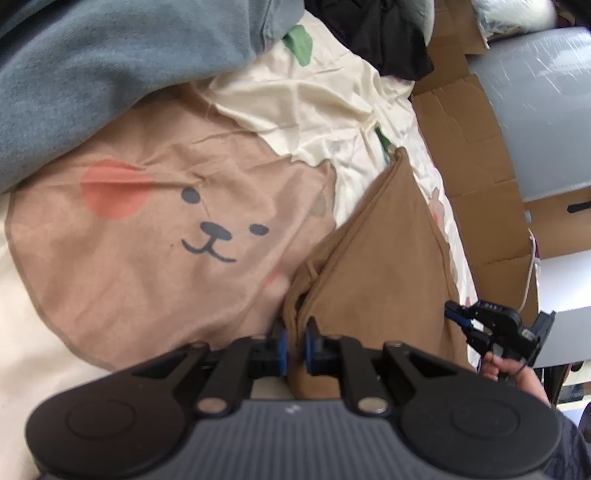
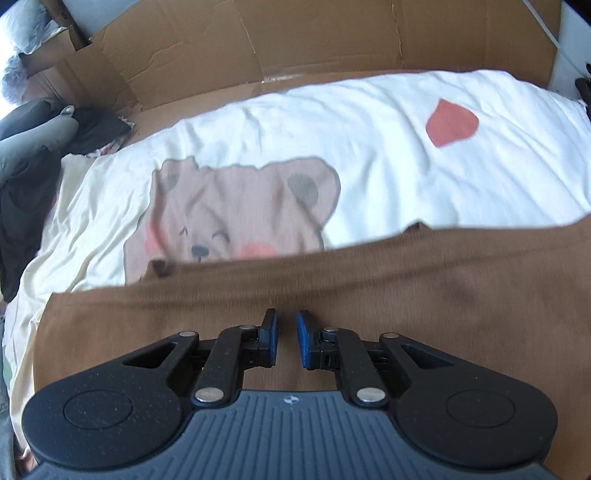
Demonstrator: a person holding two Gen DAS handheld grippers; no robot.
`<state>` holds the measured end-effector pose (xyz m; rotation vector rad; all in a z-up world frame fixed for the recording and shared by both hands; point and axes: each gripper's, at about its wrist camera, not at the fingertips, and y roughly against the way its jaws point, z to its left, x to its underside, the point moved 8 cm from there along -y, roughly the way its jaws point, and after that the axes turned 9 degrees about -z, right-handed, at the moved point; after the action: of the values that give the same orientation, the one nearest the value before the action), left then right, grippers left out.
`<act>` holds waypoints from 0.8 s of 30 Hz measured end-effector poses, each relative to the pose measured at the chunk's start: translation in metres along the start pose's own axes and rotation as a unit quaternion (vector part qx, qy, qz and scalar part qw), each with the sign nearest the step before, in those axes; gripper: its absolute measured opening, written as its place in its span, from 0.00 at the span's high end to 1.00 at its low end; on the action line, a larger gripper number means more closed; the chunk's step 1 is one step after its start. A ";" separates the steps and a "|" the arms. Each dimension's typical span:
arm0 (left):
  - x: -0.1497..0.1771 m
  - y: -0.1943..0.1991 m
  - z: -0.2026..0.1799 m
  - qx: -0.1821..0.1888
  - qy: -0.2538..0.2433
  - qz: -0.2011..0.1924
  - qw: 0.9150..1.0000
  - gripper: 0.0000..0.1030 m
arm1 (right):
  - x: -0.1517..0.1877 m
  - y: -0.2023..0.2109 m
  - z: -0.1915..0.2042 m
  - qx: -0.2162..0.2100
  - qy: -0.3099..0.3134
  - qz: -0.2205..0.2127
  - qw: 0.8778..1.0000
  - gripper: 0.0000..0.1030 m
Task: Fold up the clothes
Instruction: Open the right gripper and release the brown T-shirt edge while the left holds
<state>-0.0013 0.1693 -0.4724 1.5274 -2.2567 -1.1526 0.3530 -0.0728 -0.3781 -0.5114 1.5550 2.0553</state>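
In the left wrist view, the left gripper [image 1: 294, 345] sits at the bottom centre of the frame, and its two blue pads pinch a bunched edge of the brown garment [image 1: 373, 266] between them. From there the brown cloth rises in a folded wedge toward the centre right of the frame. It lies on a cream bedsheet [image 1: 306, 96] that has a large bear face print [image 1: 207, 236] at the centre left. A grey-blue garment [image 1: 110, 62] fills the upper left, and a black piece of clothing [image 1: 384, 33] lies at the top centre. Flattened cardboard [image 1: 465, 122] stands along the right side. At the lower right the right gripper [image 1: 461, 326] is visible, held by a hand [image 1: 517, 373]. In the right wrist view, the right gripper [image 2: 287, 338] is at the lower centre over the brown garment [image 2: 406, 280], which spreads across the whole lower half. Its jaws stand slightly apart with a small empty gap, and no cloth is between them. Above the garment the sheet [image 2: 295, 122] shows another bear print [image 2: 240, 214] and a red shape [image 2: 452, 125] at the upper right.
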 end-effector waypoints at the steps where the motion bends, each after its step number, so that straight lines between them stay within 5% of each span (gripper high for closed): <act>1: 0.000 0.000 0.000 0.000 0.001 0.000 1.000 0.91 | -0.003 -0.002 -0.001 0.001 -0.002 -0.002 1.000 0.84; 7: 0.000 0.001 -0.002 -0.006 0.000 0.001 1.000 0.91 | -0.017 -0.003 0.000 0.002 -0.007 -0.018 1.000 0.84; 12: 0.000 0.001 -0.005 -0.015 -0.011 0.005 1.000 0.91 | -0.020 -0.016 -0.006 -0.002 -0.022 0.014 1.000 0.83; 16: -0.002 0.004 -0.011 -0.021 -0.023 0.007 0.999 0.91 | -0.026 0.008 -0.013 -0.019 -0.061 0.007 0.998 0.81; 20: -0.005 0.010 -0.018 -0.014 -0.030 0.002 0.999 0.91 | -0.030 0.043 -0.018 -0.035 -0.076 -0.007 0.996 0.64; 24: -0.007 0.016 -0.025 -0.003 -0.029 0.000 1.000 0.91 | -0.025 0.075 -0.023 -0.041 -0.073 -0.009 0.996 0.62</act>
<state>0.0041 0.1653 -0.4425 1.5097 -2.2888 -1.2170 0.3283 -0.1154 -0.3123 -0.3954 1.3810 2.1002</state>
